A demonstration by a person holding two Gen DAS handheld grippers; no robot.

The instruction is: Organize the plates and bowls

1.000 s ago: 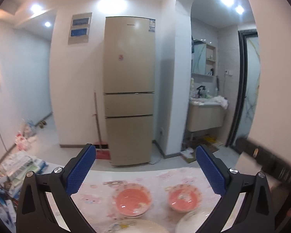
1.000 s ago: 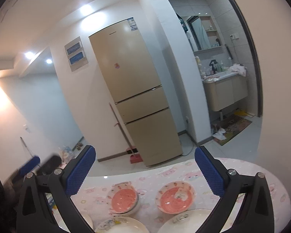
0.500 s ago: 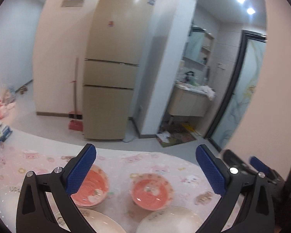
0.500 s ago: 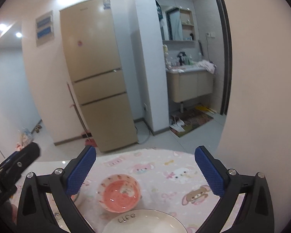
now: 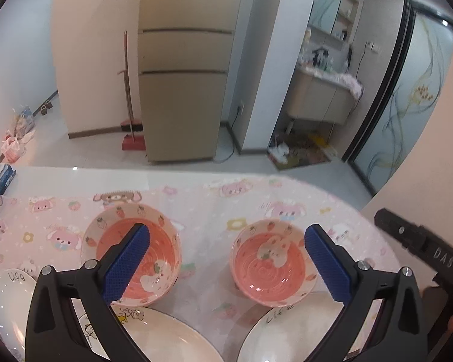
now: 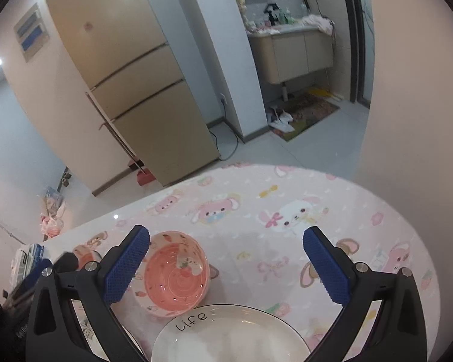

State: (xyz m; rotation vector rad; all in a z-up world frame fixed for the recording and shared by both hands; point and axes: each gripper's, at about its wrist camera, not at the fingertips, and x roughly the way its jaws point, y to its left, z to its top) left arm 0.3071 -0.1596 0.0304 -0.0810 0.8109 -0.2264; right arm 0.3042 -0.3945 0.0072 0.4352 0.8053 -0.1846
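Two pink bowls stand side by side on the surface [image 5: 202, 187], which carries a pink cartoon-print cloth: the left bowl [image 5: 133, 250] and the right bowl [image 5: 271, 265]. White plates lie nearer the cameras, one [image 5: 290, 331] just beside the right bowl and lettered "life". The left gripper [image 5: 226, 259] hangs above the bowls, jaws wide apart and empty. The right gripper [image 6: 226, 265], jaws likewise spread and empty, hangs over the lettered plate and right bowl.
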